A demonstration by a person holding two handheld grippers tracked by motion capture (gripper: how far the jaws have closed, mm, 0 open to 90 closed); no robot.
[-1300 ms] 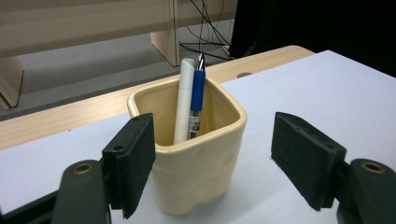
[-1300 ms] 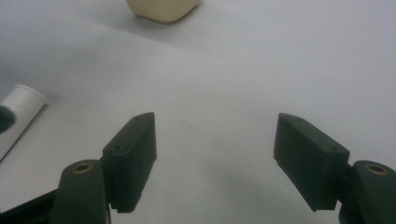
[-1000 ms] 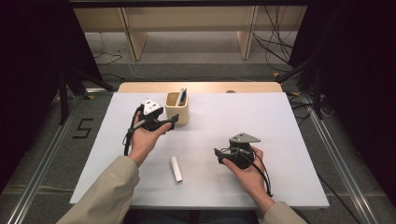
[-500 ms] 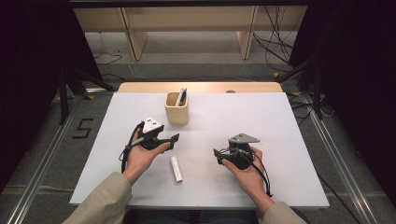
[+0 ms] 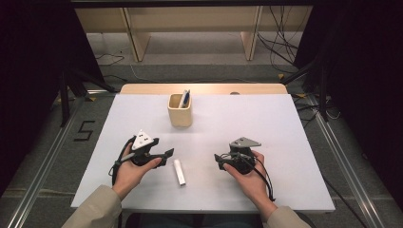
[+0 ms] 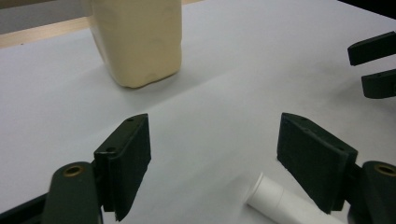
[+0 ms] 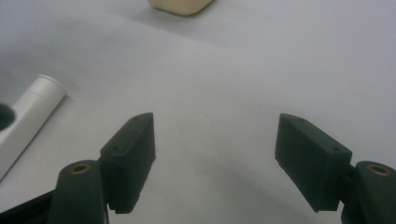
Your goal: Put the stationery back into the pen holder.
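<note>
White table point(image 5: 285, 123) under a fixed high camera, with a cream holder point(image 5: 180, 110) standing upright near the far edge as landmark. Inside the holder, a dark pen point(image 5: 185, 98) leaning toward its right wall. Nearer the person than the holder, well apart from it: a white marker point(image 5: 179, 171) lying flat on the table, capped end toward the holder, roughly in line with the holder's middle.

Left of the marker and nearer than the holder: left gripper point(image 5: 167, 155), held in the left hand point(image 5: 129, 172), grey three-cornered plate on top, tips just beside the marker's far end, not touching it. In the left gripper view, jaws spread wide, nothing between them; marker point(image 6: 280, 203) low by the right-hand jaw, holder point(image 6: 138, 42) up ahead at upper left, tips of the other gripper point(image 6: 373, 65) at the right edge.

Right of the marker, about as far from the holder as the left one: right gripper point(image 5: 218, 159), in the right hand point(image 5: 248, 176), tips pointing toward the marker, clearly apart from it. In the right gripper view, jaws likewise wide and empty over bare table; marker point(image 7: 28, 116) at left, bottom of the holder point(image 7: 182, 5) at the top edge.
</note>
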